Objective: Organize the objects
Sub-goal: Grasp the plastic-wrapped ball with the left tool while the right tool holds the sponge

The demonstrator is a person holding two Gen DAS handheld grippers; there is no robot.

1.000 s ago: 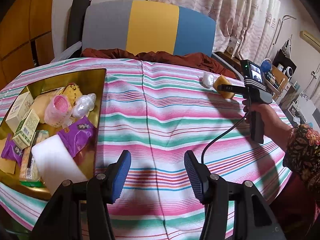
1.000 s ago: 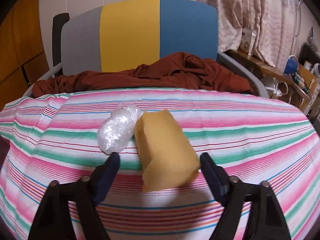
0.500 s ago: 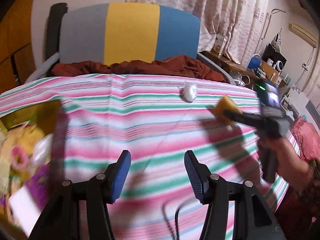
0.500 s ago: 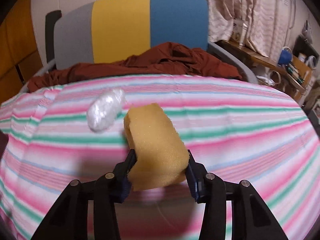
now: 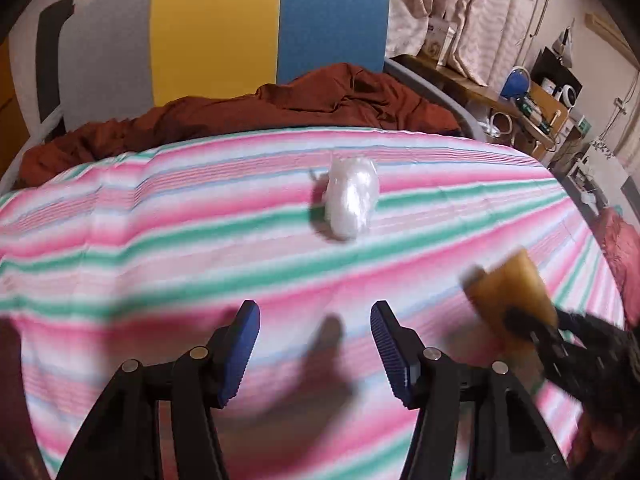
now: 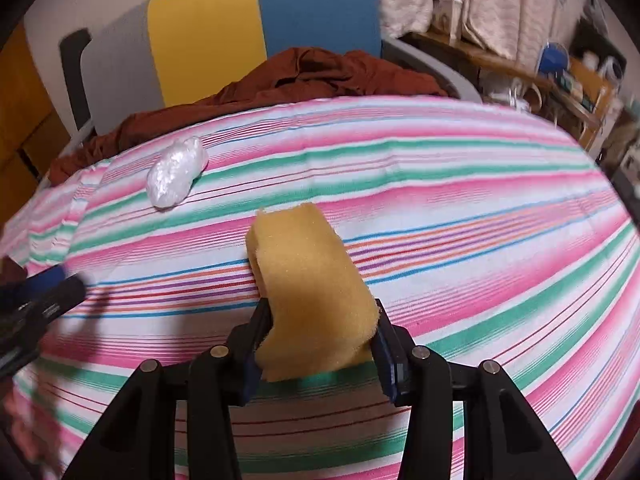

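My right gripper (image 6: 320,316) is shut on a yellow sponge (image 6: 308,280) and holds it above the striped tablecloth (image 6: 460,208). In the left wrist view the same sponge (image 5: 508,284) and right gripper (image 5: 520,320) appear blurred at the lower right. A white crumpled plastic packet (image 5: 352,204) lies on the cloth straight ahead of my left gripper (image 5: 316,320), some way beyond its tips. The left jaws are opening, with nothing between them. From the right wrist, the packet (image 6: 176,172) sits at the far left, and the left gripper (image 6: 44,284) enters at the left edge.
Behind the table stands a chair with a grey, yellow and blue back (image 5: 216,28), with a rust-brown cloth (image 5: 320,100) heaped on its seat. Curtains (image 5: 460,8) and a cluttered shelf (image 5: 532,108) fill the far right.
My left gripper swung right, away from the gold tray of items, which left its view; the white packet now lies ahead. My right gripper closed on the sponge and lifted it.
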